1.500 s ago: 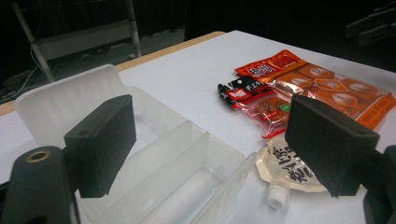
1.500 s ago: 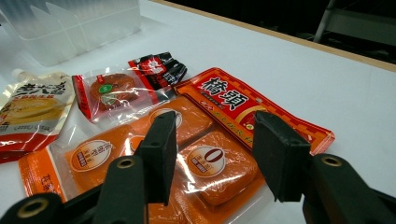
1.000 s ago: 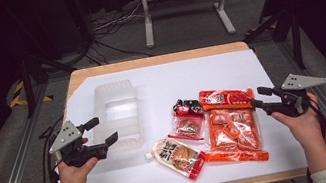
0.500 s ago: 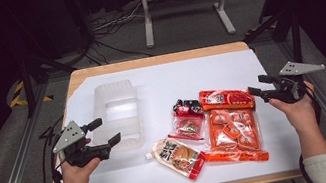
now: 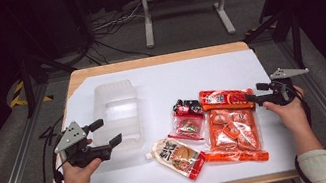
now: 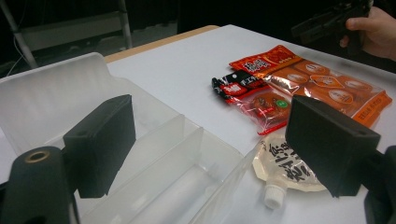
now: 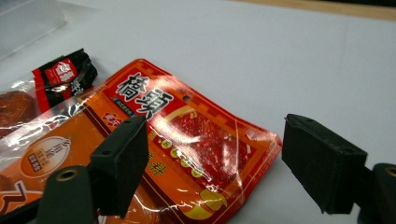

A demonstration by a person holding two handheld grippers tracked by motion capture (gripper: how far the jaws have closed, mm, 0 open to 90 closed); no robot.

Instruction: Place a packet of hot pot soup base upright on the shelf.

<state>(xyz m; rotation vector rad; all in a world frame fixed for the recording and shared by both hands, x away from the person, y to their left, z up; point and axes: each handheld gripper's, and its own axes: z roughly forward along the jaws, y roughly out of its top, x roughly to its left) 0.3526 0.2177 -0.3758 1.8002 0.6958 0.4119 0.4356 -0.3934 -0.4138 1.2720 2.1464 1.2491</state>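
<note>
The right gripper view shows the right gripper [image 7: 212, 163], jaws just opened wide and empty, low over the orange packet [image 7: 187, 140] lying on the white table [image 5: 174, 82]. Compared with before, it is closer to the packet's top corner. The left gripper [image 5: 105, 134] hovers open and empty at the clear box [image 5: 116, 112].

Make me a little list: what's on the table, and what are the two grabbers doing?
table: white top
box: clear plastic box, at left
snacks: big orange packet, small red packet, spouted pouch
left gripper: open, beside the box
right gripper: fingers just opened wide, at the orange packet's top corner, holding nothing
</note>
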